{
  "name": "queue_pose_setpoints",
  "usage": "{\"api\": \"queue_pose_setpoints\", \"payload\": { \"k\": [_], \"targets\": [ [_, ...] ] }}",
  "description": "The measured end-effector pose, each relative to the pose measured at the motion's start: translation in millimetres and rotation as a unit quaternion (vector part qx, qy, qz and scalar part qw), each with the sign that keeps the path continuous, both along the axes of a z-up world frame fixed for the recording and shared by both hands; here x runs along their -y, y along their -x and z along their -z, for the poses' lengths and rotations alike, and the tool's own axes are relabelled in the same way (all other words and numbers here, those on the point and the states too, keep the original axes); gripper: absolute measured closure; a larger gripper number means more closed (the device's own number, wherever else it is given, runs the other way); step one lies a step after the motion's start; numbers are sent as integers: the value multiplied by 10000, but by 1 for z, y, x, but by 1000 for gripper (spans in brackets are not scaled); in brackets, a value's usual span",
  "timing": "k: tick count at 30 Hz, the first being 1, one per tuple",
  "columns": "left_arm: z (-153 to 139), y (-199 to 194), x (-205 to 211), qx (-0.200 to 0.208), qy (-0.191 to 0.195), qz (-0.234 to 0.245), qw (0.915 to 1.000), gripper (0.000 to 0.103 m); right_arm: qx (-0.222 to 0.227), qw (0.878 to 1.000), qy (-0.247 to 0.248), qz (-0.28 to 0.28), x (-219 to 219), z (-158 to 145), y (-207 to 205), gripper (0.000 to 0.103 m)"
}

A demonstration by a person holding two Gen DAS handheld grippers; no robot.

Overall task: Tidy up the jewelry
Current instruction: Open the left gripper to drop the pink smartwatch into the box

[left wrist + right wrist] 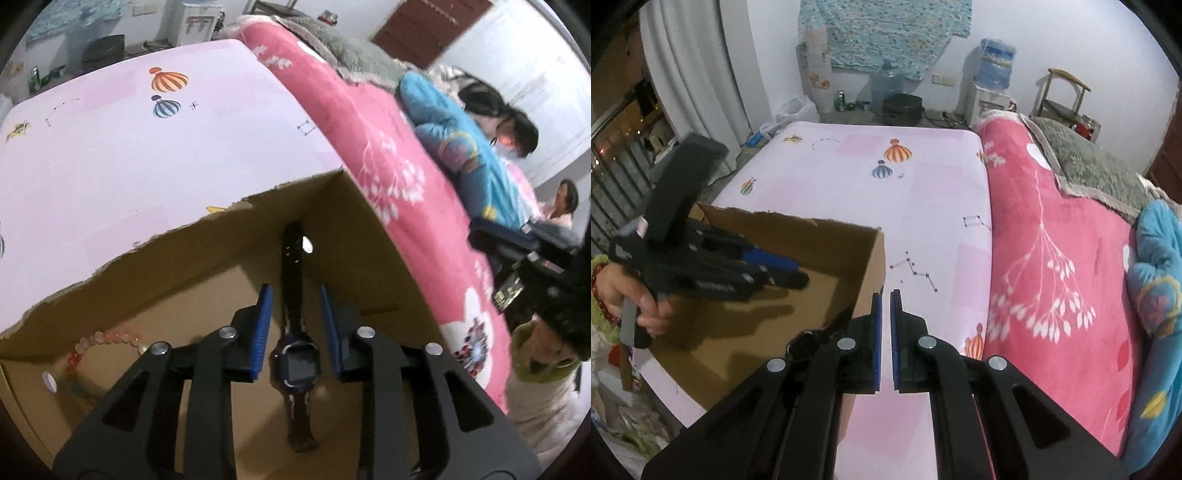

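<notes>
While the left gripper (295,325) hangs inside the cardboard box (369,236) at lower centre of the left wrist view, its blue pads stand apart on either side of a dark smartwatch (295,360), apparently released and lying on the box floor. At lower left a bead bracelet (99,341) rests against the box wall. Right of the box, a pink quilt (388,155) covers the bed. In the right wrist view, the right gripper (885,332) is clenched on nothing, just past the box corner. Lifting out carelessly, a pad could snag the strap and drag the watch along.
</notes>
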State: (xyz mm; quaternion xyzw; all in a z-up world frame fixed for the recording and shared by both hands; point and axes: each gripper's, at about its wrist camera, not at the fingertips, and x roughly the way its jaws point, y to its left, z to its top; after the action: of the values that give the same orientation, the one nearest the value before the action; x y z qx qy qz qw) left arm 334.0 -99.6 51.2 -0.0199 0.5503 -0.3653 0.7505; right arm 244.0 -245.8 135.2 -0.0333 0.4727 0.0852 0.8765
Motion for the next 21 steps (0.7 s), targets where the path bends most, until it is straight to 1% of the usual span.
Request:
{"api": "queue_pose_setpoints", "payload": {
  "k": [1, 2, 3, 4, 6, 8, 9, 10, 12, 15, 17, 18, 19, 21],
  "targets": [
    [-5, 3, -4, 67, -31, -47, 10000, 67, 4, 10000, -24, 30, 2, 0, 2, 95],
    [-11, 9, -8, 171, -68, -66, 9998, 66, 21, 10000, -78, 51, 4, -1, 5, 93],
    [-17, 14, -11, 255, -85, -50, 9996, 63, 57, 9998, -188, 73, 6, -2, 11, 85],
    [-25, 22, -16, 367, -122, -25, 9992, 56, 92, 9995, -271, 101, 8, -4, 16, 73],
    [-40, 37, -25, 551, -215, -34, 9982, 49, 195, 9987, -438, 177, 11, -8, 27, 61],
    [-56, 56, -37, 697, -173, -15, 9974, 44, 327, 9972, -635, 226, 13, -12, 45, 57],
    [-65, 67, -44, 787, -134, -41, 9968, 40, 364, 9965, -706, 253, 13, -13, 53, 53],
    [-76, 83, -55, 911, -13, -74, 9958, 35, 420, 9952, -833, 311, 15, -13, 67, 49],
    [-91, 109, -73, 1114, 138, -138, 9936, 32, 449, 9938, -944, 384, 16, -12, 84, 43],
    [-106, 147, -98, 1446, 234, -292, 9888, 26, 437, 9919, -1037, 586, 16, -2, 116, 36],
    [-113, 184, -119, 1765, 341, -363, 9830, 21, 388, 9912, -1011, 762, 15, 10, 138, 33],
    [-113, 193, -123, 1840, 358, -376, 9816, 19, 322, 9912, -978, 836, 13, 19, 148, 29],
    [-110, 212, -133, 1979, 352, -410, 9787, 18, 246, 9912, -961, 876, 12, 27, 153, 26],
    [-102, 232, -141, 2099, 214, -527, 9761, 17, -35, 9904, -935, 1022, 5, 52, 166, 25]
  ]
}}
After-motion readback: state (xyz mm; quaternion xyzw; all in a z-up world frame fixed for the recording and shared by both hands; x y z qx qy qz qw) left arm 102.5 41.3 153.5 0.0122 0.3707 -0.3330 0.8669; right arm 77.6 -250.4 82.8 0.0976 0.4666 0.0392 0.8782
